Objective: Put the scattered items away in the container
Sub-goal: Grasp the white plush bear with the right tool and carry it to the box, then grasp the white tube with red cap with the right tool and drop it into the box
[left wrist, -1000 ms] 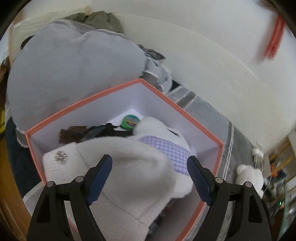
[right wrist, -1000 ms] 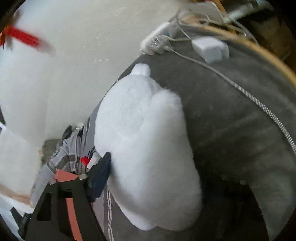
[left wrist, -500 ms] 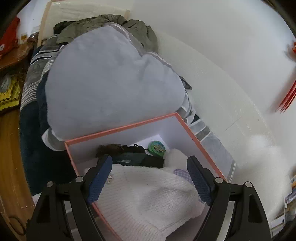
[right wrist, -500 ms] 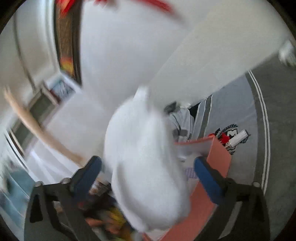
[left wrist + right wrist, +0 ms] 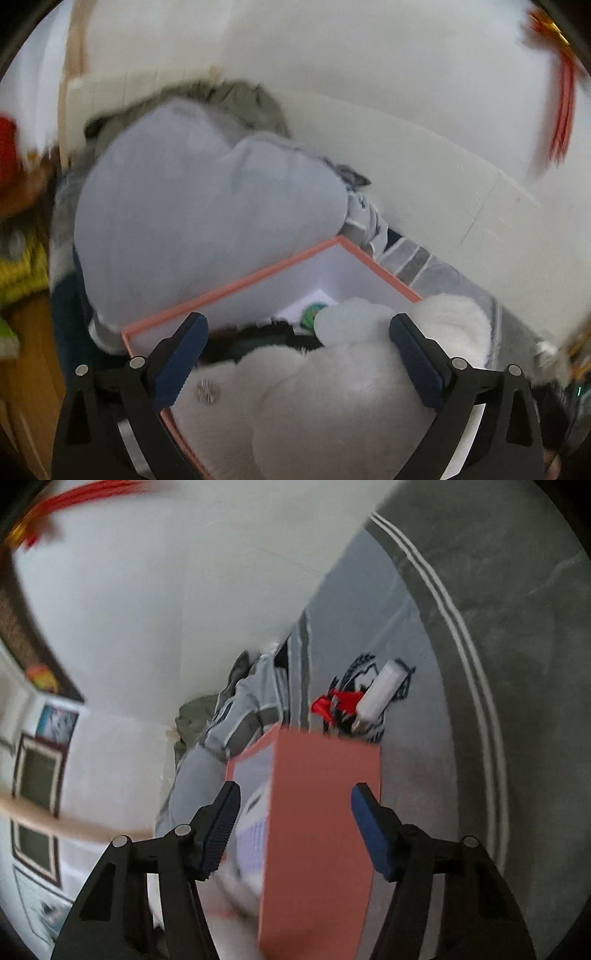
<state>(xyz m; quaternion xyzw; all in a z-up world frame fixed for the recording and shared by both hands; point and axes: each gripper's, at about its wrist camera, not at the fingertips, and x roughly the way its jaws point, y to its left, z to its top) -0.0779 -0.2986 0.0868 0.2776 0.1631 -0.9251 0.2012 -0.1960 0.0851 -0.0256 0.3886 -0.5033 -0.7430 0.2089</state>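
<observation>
White plush toy (image 5: 354,398) lies in the pink box (image 5: 229,284).
Both grippers, left (image 5: 299,354) and right (image 5: 295,830), gape wide and empty, presumably after release.

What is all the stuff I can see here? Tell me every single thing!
Box: one, salmon-pink outside and white inside, on the grey bedding.
Fluffy toy: one, white, lying on top of the things in the box, one end over the rim.
Knit hat: one, white with a small silver ornament, in the box.
Round tin: one, green, at the bottom of the box.
Dark items: number unclear, blackish, in the box.
Heart cushion: one, pale grey, behind the box.
White tube: one, on the bedding beyond the box.
Red scrap: one, beside the tube.
Left hand-held gripper: one, black with blue pads, open above the box.
Right hand-held gripper: one, same colours, open by the box's outer wall.
</observation>
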